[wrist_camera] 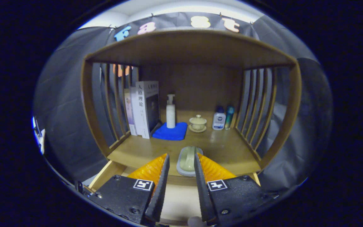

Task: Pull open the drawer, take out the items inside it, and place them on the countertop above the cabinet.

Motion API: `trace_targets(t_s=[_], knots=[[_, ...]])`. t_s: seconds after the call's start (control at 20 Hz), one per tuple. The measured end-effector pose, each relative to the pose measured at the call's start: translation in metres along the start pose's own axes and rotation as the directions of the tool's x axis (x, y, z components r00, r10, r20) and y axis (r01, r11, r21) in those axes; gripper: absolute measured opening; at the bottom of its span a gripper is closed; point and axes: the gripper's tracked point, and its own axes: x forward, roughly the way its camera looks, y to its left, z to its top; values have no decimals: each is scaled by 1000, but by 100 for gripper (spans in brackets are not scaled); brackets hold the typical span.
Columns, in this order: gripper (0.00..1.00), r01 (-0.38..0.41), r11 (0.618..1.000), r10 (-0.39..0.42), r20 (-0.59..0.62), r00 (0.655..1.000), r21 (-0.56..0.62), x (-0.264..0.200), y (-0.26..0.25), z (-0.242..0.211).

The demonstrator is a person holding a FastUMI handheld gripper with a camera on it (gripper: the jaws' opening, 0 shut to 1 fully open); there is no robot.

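Observation:
A pale green lidded dish point(187, 159) rests on the front part of the wooden countertop point(228, 148), inside the cabinet's open shelf. My gripper point(181, 155) is open around it: the dish lies between the two fingertips, close against the right finger and with a small gap to the left one. Below the countertop's front edge the drawer point(181, 198) stands pulled out, its light bottom showing between my fingers and its wooden side point(106, 175) running out on the left. Most of the drawer's inside is hidden by the gripper body.
At the back of the countertop stand upright books point(143, 107), a white pump bottle point(170, 112) on a blue cloth point(170, 132), a lidded cup on a saucer point(197, 123), a small white bottle point(219, 119) and a teal bottle point(229, 117). Slatted walls point(257, 107) close both sides.

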Motion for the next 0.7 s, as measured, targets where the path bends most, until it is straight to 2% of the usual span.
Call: trace_targets(t_s=[0.05, 0.2, 0.45, 0.7], knots=[[50, 8, 1000, -8, 43, 999, 3, -14, -2, -4], [99, 13, 999, -17, 128, 992, 30, -53, -6, -26], [99, -19, 999, 9, 190, 982, 49, -104, 4, -76], [99, 10, 999, -20, 193, 981, 51, -124, -1, -132]])
